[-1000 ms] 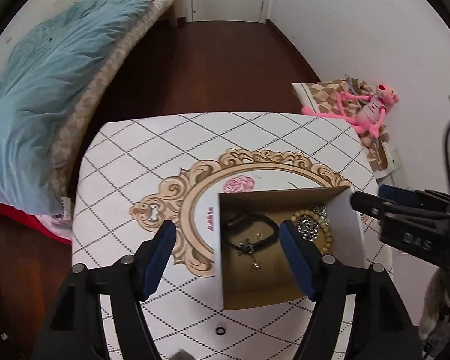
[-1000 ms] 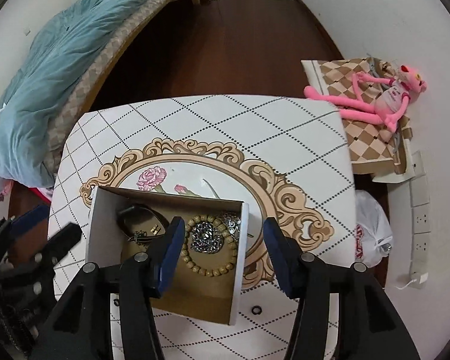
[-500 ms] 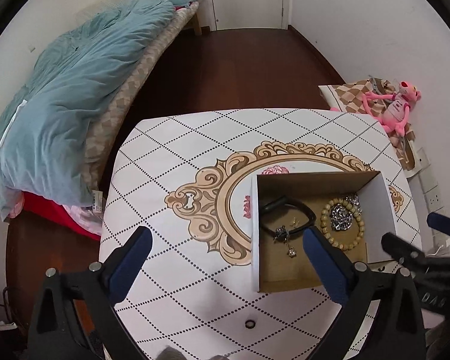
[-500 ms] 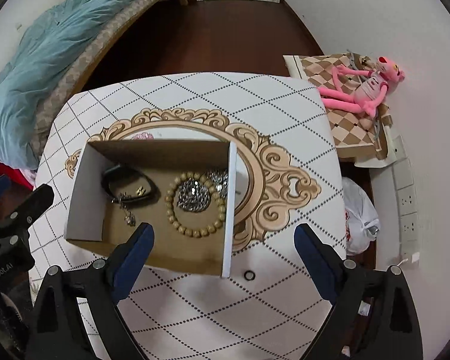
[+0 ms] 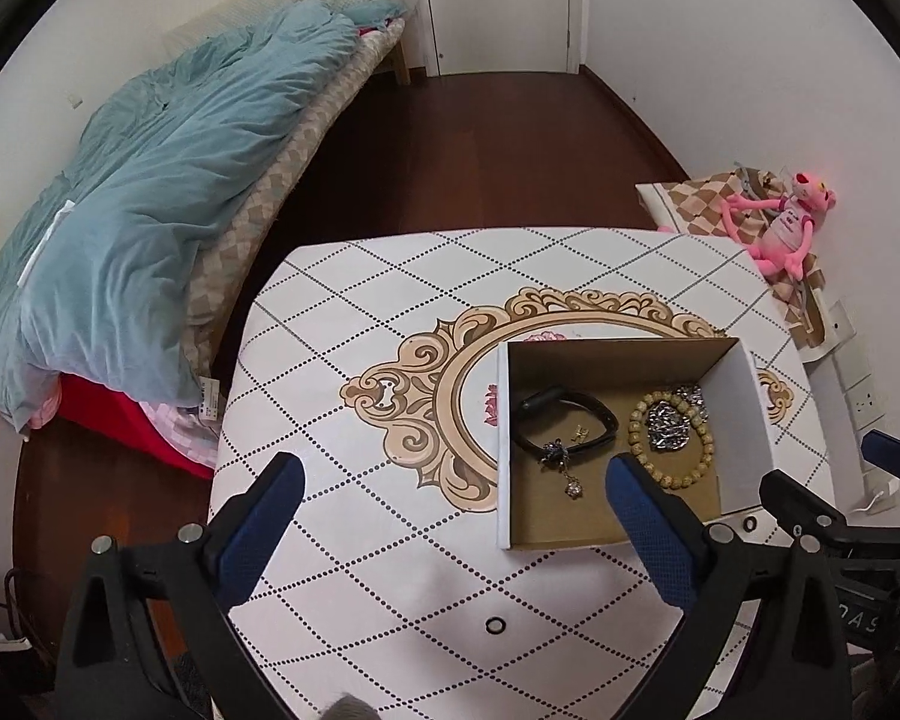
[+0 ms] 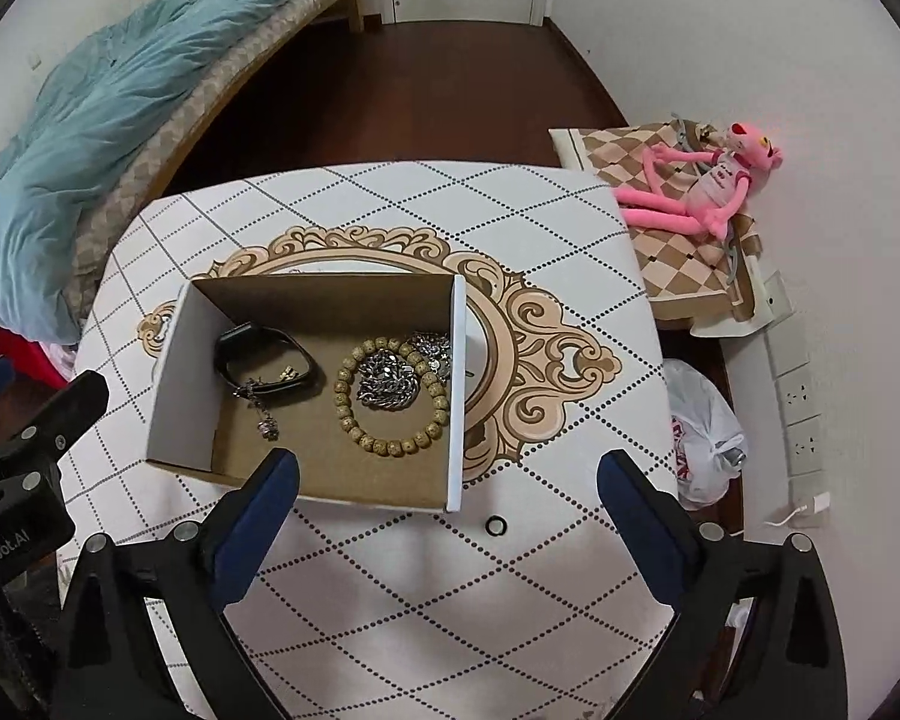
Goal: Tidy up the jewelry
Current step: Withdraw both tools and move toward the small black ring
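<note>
I can read "bot.AI" on the left hand-held gripper [image 6: 12, 540]. Letters on the right hand-held gripper [image 5: 858, 621] look like "DAS".

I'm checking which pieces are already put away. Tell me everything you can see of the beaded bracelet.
The beaded bracelet is a closed loop of round, tan, wood-like beads, lying flat on the brown floor of the open cardboard box, toward its right wall. A heap of silver chain sits inside the loop and appears to touch the beads. The black band lies apart to its left. Neither gripper touches it.
</note>
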The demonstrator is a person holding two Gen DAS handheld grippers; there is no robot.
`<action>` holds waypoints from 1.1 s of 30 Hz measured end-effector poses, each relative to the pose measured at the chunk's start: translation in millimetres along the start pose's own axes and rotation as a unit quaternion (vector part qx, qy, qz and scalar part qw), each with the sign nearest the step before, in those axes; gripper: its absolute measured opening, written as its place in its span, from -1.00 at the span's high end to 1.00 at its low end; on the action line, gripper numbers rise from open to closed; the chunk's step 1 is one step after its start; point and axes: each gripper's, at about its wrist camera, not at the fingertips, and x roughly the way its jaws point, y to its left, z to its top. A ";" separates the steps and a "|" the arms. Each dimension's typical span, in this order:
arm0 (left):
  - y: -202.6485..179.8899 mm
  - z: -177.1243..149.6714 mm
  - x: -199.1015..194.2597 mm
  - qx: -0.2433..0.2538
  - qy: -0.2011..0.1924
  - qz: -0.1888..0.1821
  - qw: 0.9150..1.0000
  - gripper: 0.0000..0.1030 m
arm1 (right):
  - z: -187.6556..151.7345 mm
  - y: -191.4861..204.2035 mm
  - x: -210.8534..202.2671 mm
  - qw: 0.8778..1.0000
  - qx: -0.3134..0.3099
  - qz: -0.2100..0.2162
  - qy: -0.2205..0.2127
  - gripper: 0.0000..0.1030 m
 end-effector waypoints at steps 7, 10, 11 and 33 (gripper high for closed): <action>1.2 -6.3 -36.4 -0.001 -0.032 0.004 0.999 -0.99 | -12.2 3.7 -40.2 0.999 0.002 0.003 -0.038 -0.96; 5.0 -8.9 -50.6 -0.005 -0.045 0.005 0.999 -0.99 | -17.0 5.1 -58.6 0.998 -0.001 0.002 -0.055 -0.96; 7.2 -10.4 -56.1 -0.009 -0.048 0.003 0.999 -0.99 | -18.5 6.0 -63.9 0.998 -0.003 0.002 -0.060 -0.96; 22.4 -100.7 53.1 -0.049 0.072 0.057 0.995 -0.99 | -82.3 -48.9 56.3 0.998 0.055 -0.002 -0.017 -0.52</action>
